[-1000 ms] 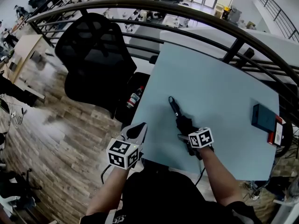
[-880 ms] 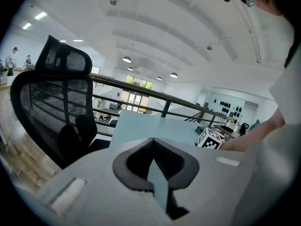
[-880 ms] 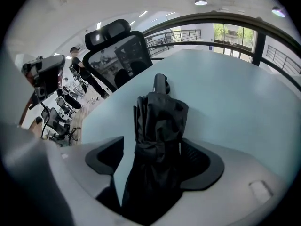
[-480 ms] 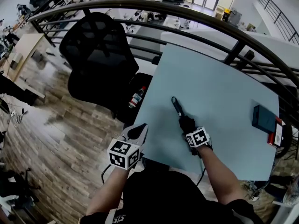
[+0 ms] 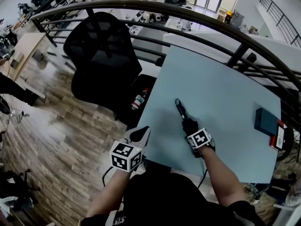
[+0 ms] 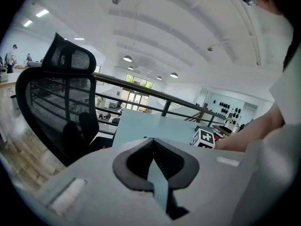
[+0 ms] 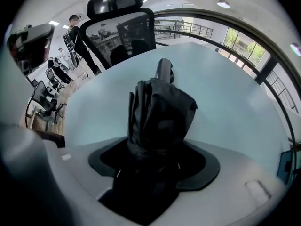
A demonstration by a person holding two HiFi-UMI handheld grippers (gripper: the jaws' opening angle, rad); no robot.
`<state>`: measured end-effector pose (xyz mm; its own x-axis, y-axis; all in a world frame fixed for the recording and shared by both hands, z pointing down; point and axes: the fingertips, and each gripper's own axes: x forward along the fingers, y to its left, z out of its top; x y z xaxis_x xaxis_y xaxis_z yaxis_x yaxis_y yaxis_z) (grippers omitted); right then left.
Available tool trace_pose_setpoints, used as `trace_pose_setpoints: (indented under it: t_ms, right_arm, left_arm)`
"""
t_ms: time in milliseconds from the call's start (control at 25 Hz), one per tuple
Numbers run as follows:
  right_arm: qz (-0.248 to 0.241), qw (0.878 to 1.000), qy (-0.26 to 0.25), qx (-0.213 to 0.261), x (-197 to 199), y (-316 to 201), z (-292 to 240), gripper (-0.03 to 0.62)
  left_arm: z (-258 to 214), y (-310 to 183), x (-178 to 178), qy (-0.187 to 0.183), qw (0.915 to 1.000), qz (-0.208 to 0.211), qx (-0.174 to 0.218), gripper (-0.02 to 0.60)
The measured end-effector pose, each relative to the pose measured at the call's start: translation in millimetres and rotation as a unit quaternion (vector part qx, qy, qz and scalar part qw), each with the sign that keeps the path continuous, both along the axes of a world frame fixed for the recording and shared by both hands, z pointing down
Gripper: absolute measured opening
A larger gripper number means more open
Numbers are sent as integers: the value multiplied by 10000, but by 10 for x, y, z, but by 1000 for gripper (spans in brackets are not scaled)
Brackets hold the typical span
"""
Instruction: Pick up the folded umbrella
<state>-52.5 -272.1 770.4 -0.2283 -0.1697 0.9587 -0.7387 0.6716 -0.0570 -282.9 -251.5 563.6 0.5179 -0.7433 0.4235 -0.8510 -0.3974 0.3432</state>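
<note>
Folded umbrella: the black folded umbrella (image 5: pixel 181 111) is on the near middle of the pale blue surface (image 5: pixel 221 88). Its slim handle end points to the far side and its bunched fabric end sits at the right gripper.
Right gripper: the right gripper (image 5: pixel 190 126) points steeply down over the near end of the umbrella. In the right gripper view the dark fabric (image 7: pixel 160 107) fills the gap between the jaws and the pads hold it on both sides, though the jaws are easing slightly apart.
Left gripper: the left gripper (image 5: pixel 140 133) hangs just off the near left corner of the surface. Its jaws are together at the tips, with nothing between them.
Lift: I cannot tell whether the umbrella is touching the surface or just above it.
Right edge: a dark flat box (image 5: pixel 265 120) lies there, with a red item (image 5: pixel 277 135) just beside it.
Left of the surface: a black mesh chair (image 5: pixel 101 51) stands on the wooden floor, with a bottle (image 5: pixel 137 99) near it.
Far side: a dark curved railing (image 5: pixel 188 11).
</note>
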Motion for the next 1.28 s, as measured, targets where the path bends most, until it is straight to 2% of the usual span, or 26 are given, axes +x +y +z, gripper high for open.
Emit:
trace_pose_setpoints:
  t_ms: [120,480,760,920,1040,1280]
  right_arm:
    - [58,9999,-84,119,-11,-20,9,316]
    - [125,9999,-35,94,-9,-39,13,319]
    - [153,9998,-33,142,22,-29,2,307]
    - [467,9983,-129,322,-20,-1,-19,275]
    - [730,9965,-169,368,-7,60,-5,264]
    - [748,9951,-569,297,36,120,-58,262]
  left_arm:
    - [12,-19,-22,47,10000,24,7,6]
    - [-8,27,-93,143,9998,157,15,6]
    - [-52,95,-288,240,9995,154,154,6]
    - [-80,48,-393,298,9992,174,221,6]
    - [-130,53,-379,302,9989,209,289,6]
    - [-286,-89,-218,173,9986,192,456,6]
